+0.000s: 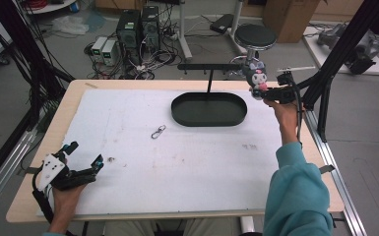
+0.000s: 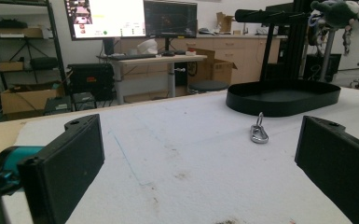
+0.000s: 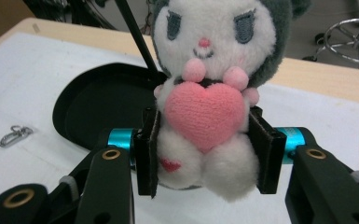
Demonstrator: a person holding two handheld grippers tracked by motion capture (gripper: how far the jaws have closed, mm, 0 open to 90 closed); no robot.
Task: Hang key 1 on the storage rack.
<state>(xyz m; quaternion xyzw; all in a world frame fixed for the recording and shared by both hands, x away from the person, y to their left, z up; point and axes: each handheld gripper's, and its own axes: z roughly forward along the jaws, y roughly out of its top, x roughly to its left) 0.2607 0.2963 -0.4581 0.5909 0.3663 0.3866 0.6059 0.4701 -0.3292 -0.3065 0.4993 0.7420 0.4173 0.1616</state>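
Pressed against both sides of a plush toy [image 3: 205, 116], the jaws of the right gripper [image 3: 205, 154] are seen closed on its white body in the right gripper view, low in the centre of the frame. A pink heart is held at the toy's chest, and its dark grey hood reaches the top edge of the picture. In the high view the toy [image 1: 257, 77] is carried at the upper right of the frame, above the far right corner of the table [image 1: 44, 142], with the right gripper [image 1: 266, 92] just below it and a teal sleeve [image 1: 298, 196] at the lower right.

Behind the toy a black oval tray [image 3: 98, 102] with an upright post is seen; in the high view it [image 1: 209, 109] lies right of centre on the white mat [image 1: 187, 162]. A small metal clasp [image 1: 158, 132] lies on the mat left of the tray, apart from it.

At the lower left of the high view the left gripper [image 1: 84, 153] is held over the mat, its jaws spread wide with nothing between them.
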